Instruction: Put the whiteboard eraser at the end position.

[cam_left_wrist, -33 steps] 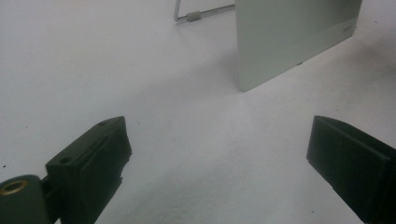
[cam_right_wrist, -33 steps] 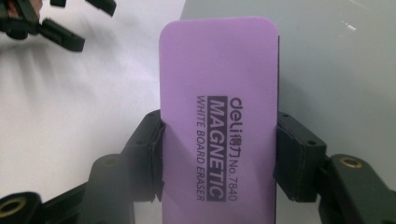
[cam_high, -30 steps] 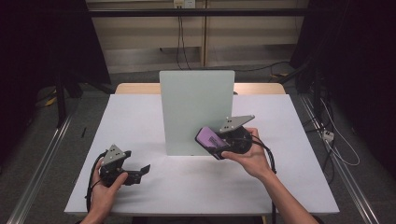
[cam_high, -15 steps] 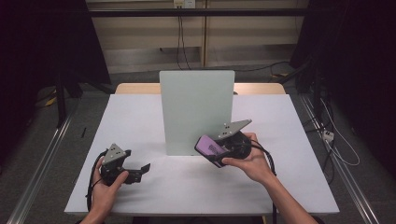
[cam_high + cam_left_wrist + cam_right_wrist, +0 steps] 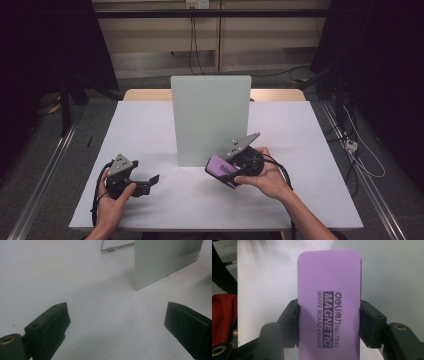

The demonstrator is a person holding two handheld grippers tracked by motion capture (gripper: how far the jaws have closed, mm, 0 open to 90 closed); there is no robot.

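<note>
Whiteboard eraser [image 5: 329, 302], purple, rounded corners, printed in black "deli MAGNETIC WHITE BOARD ERASER No.7840". Location: clamped across its width in the right gripper [image 5: 329, 323], one black jaw pressed on each long edge; in the high view the eraser [image 5: 222, 170] is held off the table, just in front of the lower right corner of the upright board.

Right gripper [image 5: 231, 172]: closed on the eraser, carried in the person's right hand [image 5: 267, 179], grey three-cornered plate on top, cable trailing back along the forearm.

Whiteboard [image 5: 210, 117]: pale grey-green panel, standing upright near the middle of the table; its lower edge and a wire stand behind it show in the left gripper view [image 5: 165, 261].

Left gripper [image 5: 142, 184]: jaws spread wide with nothing between them, low over the table at its near left side, well apart from the board; held in the left hand [image 5: 111, 200].

Table [image 5: 150, 130]: white top, wooden edge at the far side.
</note>
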